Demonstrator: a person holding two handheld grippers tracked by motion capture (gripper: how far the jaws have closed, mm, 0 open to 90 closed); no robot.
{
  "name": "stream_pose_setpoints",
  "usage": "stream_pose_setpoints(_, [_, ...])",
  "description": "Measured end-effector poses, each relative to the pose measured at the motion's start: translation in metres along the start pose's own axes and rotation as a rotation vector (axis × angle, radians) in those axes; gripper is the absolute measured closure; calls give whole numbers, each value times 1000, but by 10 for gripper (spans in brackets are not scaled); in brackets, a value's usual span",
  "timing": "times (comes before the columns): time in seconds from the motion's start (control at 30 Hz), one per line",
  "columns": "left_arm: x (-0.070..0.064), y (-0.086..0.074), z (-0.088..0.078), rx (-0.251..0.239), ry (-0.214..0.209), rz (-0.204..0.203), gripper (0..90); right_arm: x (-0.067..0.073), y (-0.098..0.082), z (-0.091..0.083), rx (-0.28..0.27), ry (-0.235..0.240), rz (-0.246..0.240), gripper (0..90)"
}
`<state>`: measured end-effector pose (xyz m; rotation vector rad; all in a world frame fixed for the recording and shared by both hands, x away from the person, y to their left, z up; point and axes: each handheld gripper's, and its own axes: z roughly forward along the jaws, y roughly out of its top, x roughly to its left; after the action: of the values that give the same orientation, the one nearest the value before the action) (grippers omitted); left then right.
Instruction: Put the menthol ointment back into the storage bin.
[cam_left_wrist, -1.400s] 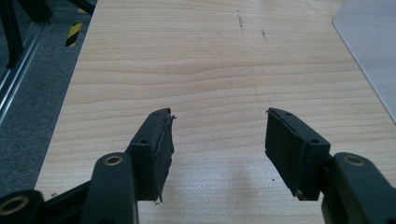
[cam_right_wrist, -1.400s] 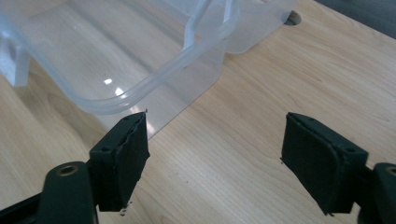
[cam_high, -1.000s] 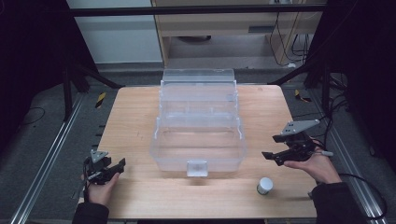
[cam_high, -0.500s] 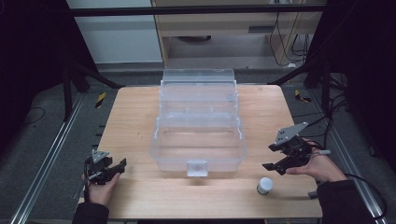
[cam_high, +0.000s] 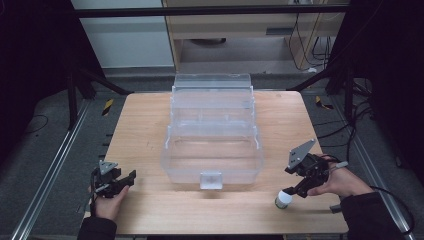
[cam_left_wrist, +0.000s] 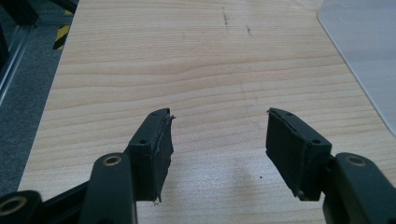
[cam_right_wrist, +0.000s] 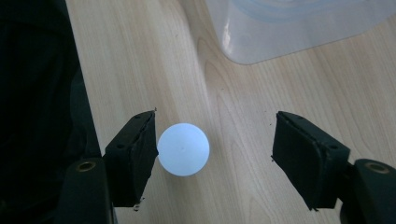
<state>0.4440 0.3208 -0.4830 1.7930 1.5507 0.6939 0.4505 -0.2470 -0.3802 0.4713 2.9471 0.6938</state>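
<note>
Right gripper view: right hand-held gripper (cam_right_wrist: 212, 154) jaws closing around white-capped bottle (cam_right_wrist: 183, 149) at lower centre of frame, pads not yet pinching, bottle on tabletop (cam_right_wrist: 261, 107); lift and clear bin (cam_high: 212, 150) drop remain.

One small white round-topped container (cam_right_wrist: 183, 149), upright on the wooden table near its front edge (greenish base seen from above (cam_high: 284, 199)). It stands just right of the clear plastic box's front corner.
</note>
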Motion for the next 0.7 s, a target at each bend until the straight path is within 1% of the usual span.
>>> stream_pose_setpoints(0.07, [0,0,0,0,-1,1,407,1,0,1,14,11,-17,308])
stream_pose_setpoints(0.1, [0,0,0,0,-1,1,407,1,0,1,14,11,-17,308])
stream_pose_setpoints(0.13, [0,0,0,-1,0,1,407,2,-1,2,23,21,-25,312])
stream_pose_setpoints(0.27, [0,0,0,-1,-2,2,407,3,-2,4,34,23,-38,314])
stream_pose_setpoints(0.3, [0,0,0,0,-2,3,407,4,-2,6,58,30,-49,321])
stream_pose_setpoints(0.37, [0,0,0,2,-3,4,407,6,-3,7,71,35,-52,328])
stream_pose_setpoints(0.4, [0,0,0,2,-3,4,407,6,-3,8,77,37,-63,334])
stream_pose_setpoints(0.47, [0,0,0,2,-2,5,407,7,-3,9,84,39,-65,338])
stream_pose_setpoints(0.5, [0,0,0,1,-3,5,407,8,-3,11,95,42,-78,348])
stream_pose_setpoints(0.53, [0,0,0,2,-3,5,407,10,-3,13,110,37,-93,362])
stream_pose_setpoints(0.67, [0,0,0,2,-3,3,407,12,-3,15,123,30,-101,373])
stream_pose_setpoints(0.7, [0,0,1,2,-4,3,407,13,-3,18,139,29,-107,375])
